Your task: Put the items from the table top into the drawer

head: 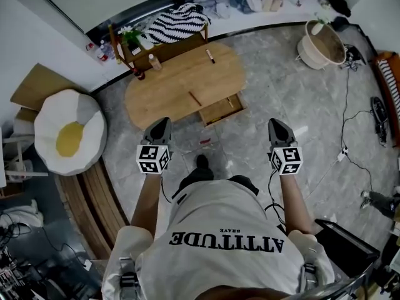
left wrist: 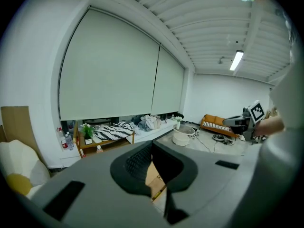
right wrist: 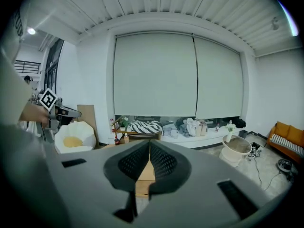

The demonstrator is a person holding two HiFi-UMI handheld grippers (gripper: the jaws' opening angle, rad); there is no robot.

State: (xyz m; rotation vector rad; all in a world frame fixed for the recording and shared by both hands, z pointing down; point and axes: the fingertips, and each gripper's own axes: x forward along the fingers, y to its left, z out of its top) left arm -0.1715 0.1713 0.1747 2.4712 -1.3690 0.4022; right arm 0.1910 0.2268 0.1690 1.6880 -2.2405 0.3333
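The grey stone-patterned floor point(head: 275, 86), glossy and veined, took up most of what I saw looking down. On it ahead of me stood the low oval table point(head: 169, 92), a smooth pale wood top with rounded ends. To its left sat a puffy cushion point(head: 69, 132) shaped like a fried egg, white with a yellow centre. Well off to the right was a round cream basket point(head: 322, 44) with a thick rim. Behind the table stood a small wooden shelf point(head: 164, 47) with a black-and-white striped cloth point(head: 178, 22) draped over it. The drawer point(head: 215, 112), a shallow box of the same pale wood, stood pulled out from the near side of the table, toward its right end, and a slim yellowish thing lay inside that I could not make out. I held both grippers level in front of me, short of the table and well apart. My left gripper point(head: 164, 122) had its dark, cross-hatched pads pressed together at the tips with nothing between them point(left wrist: 152, 147), and my right gripper point(head: 275, 124) was likewise closed and empty point(right wrist: 149, 145). The items lay on the table top. A thin brown stick point(head: 195, 98) lay near the middle, just behind the drawer. A dark pen-like piece point(head: 210, 55) lay near the far edge. At the far left edge stood a small clear bottle point(head: 154, 62) and a darker bottle point(head: 139, 74); I could not tell whether they stood on the wood or just beside it.
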